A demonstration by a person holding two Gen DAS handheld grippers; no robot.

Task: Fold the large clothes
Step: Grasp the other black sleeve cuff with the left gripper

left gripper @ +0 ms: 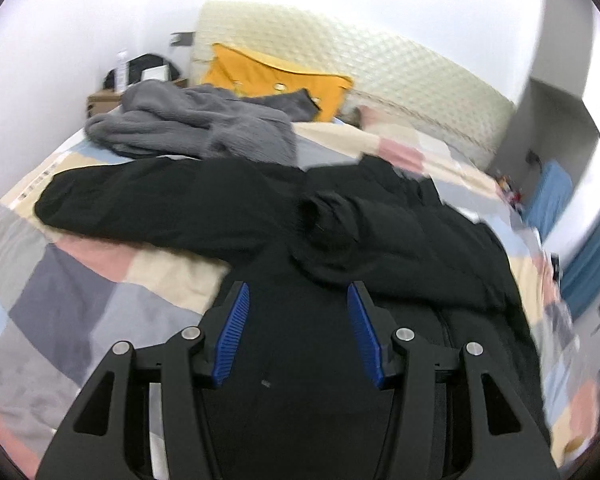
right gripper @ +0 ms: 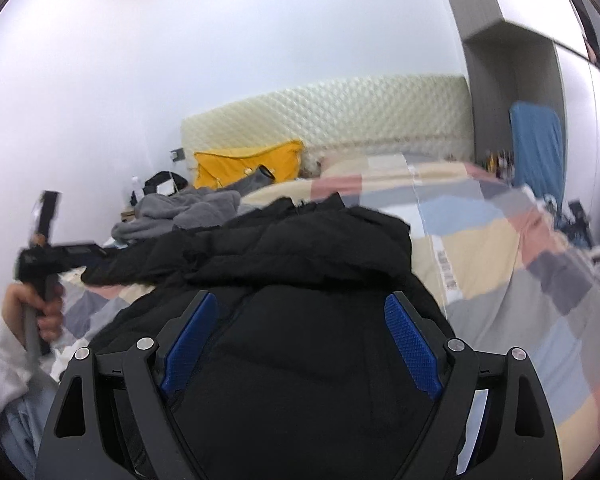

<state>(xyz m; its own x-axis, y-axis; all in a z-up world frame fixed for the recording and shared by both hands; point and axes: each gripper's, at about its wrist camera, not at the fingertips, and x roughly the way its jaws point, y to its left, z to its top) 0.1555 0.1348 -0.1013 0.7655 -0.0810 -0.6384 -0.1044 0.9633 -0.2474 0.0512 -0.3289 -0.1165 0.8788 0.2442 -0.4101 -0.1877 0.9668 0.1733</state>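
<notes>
Bed (left gripper: 168,276), patchwork cover (pink/grey/cream/blue), carries all items.

- Black jacket (left gripper: 204,204): spread across mid bed, one sleeve stretched toward the bed's left edge, body bunched toward the near edge; hood/collar area rumpled in the centre.
- Grey fleece (left gripper: 188,120): heaped beyond the jacket, nr head end, left side.
- Yellow bag (left gripper: 276,76): propped against the quilted headboard (left gripper: 380,68).
- L gripper (left gripper: 298,296): jaws apart, approx. half spread, nothing between the blue pads; hangs over the jacket's near part. Seen from the R cam (right gripper: 66,256) at the bed's left edge, held by a hand (right gripper: 34,312) w/ white sleeve.
- R gripper (right gripper: 300,308): jaws wide apart, empty, above the jacket (right gripper: 300,240) body, nr the bed's near edge.
</notes>
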